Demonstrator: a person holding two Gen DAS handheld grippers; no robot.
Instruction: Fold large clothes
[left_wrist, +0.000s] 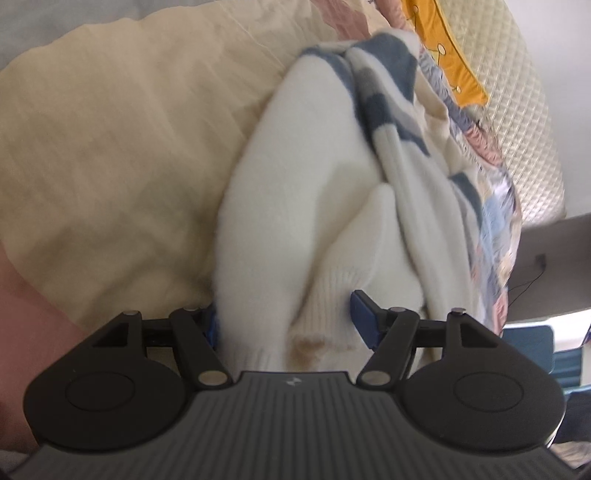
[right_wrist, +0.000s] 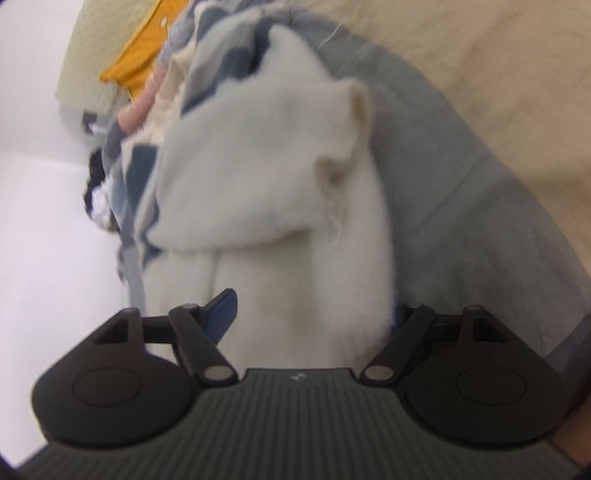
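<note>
Garment: a white knit sweater (left_wrist: 295, 206) with blue-grey stripes, hanging bunched between both grippers above the bed (left_wrist: 103, 122), lifted clear of the cream sheet.
Left hand-held gripper (left_wrist: 284, 321): jaws fairly wide, yet a ribbed cuff or hem sits between them; the blue pad (left_wrist: 364, 314) on one side touches the knit, so it looks pinched there, though the other pad is buried in cloth.
Right hand-held gripper (right_wrist: 314, 314): same story, spread jaws with a thick white fold filling the gap; one blue pad (right_wrist: 221, 310) shows, the other is hidden.
Step in hand: I'd judge this is the lift and spread before laying down.
Doing it well: draw the two grips apart, level, until the cloth hangs flat, then lower it onto bare sheet towards the bed's middle.
Risk: the thick knit may slip from a shallow pinch.
Hard to make out: both views are blurred; sleeves and body can't be told apart; a brownish mark (left_wrist: 306, 347) near the cuff is unclear.
</note>
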